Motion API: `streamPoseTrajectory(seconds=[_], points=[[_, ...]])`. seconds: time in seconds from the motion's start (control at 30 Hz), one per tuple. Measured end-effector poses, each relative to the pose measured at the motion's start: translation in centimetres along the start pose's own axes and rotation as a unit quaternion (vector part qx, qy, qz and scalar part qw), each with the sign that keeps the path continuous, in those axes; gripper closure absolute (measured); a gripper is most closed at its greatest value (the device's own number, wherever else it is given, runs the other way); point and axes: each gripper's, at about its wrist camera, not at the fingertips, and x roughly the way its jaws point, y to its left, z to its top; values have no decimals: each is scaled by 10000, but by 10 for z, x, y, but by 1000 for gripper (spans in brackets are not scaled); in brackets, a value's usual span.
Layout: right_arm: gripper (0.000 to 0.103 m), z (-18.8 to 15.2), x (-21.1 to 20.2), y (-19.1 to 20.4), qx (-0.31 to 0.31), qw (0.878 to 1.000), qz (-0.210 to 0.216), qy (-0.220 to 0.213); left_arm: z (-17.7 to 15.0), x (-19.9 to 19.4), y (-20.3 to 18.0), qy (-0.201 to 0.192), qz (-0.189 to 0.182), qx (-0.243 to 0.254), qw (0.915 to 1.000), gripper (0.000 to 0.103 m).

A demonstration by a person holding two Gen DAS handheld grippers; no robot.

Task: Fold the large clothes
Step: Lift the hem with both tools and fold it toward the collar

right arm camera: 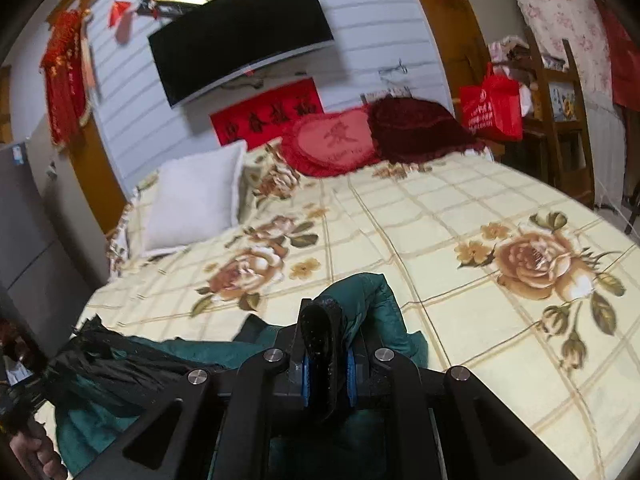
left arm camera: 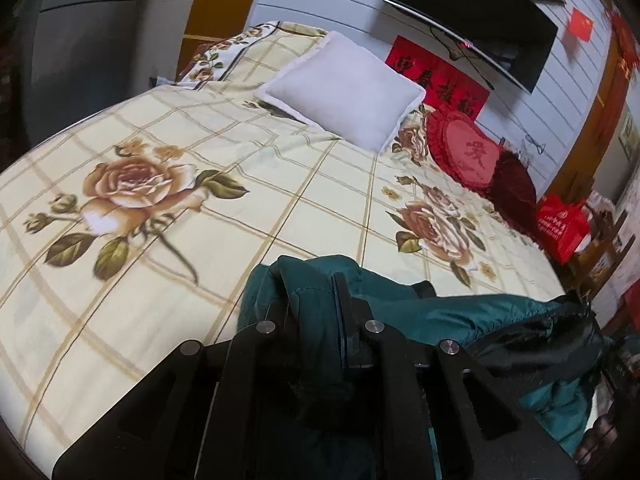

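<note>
A dark green padded jacket with black lining lies bunched at the near edge of the bed, seen in the left wrist view (left arm camera: 460,316) and the right wrist view (right arm camera: 372,296). My left gripper (left arm camera: 316,312) is shut on a fold of the green jacket, which bulges up between the fingers. My right gripper (right arm camera: 324,332) is shut on a black-edged part of the same jacket. The rest of the jacket trails between the two grippers, with black lining (right arm camera: 108,356) to the left in the right wrist view.
The bed (left arm camera: 168,264) has a cream checked cover with rose prints. A white pillow (left arm camera: 344,88), a red heart cushion (right arm camera: 332,140) and a dark red cushion (right arm camera: 416,128) lie at its head. A wall TV (right arm camera: 240,36) hangs above. A red bag (right arm camera: 492,108) hangs on wooden furniture at right.
</note>
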Motion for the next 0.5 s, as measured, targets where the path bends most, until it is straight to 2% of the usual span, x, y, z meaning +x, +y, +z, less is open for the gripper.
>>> streamPoseTrajectory(seconds=[0.1, 0.27, 0.37, 0.5], points=[[91, -10, 22, -5, -50, 9997, -161, 158, -9, 19, 2, 50, -27, 180, 9998, 88], [91, -26, 55, -11, -34, 9981, -235, 562, -9, 39, 5, 350, -207, 63, 9992, 87], [85, -25, 62, -16, 100, 9968, -127, 784, -5, 45, 13, 582, -386, -228, 9973, 85], [73, -18, 57, -32, 566, 9904, 392, 1195, 4, 50, 22, 1143, -540, -519, 9906, 83]])
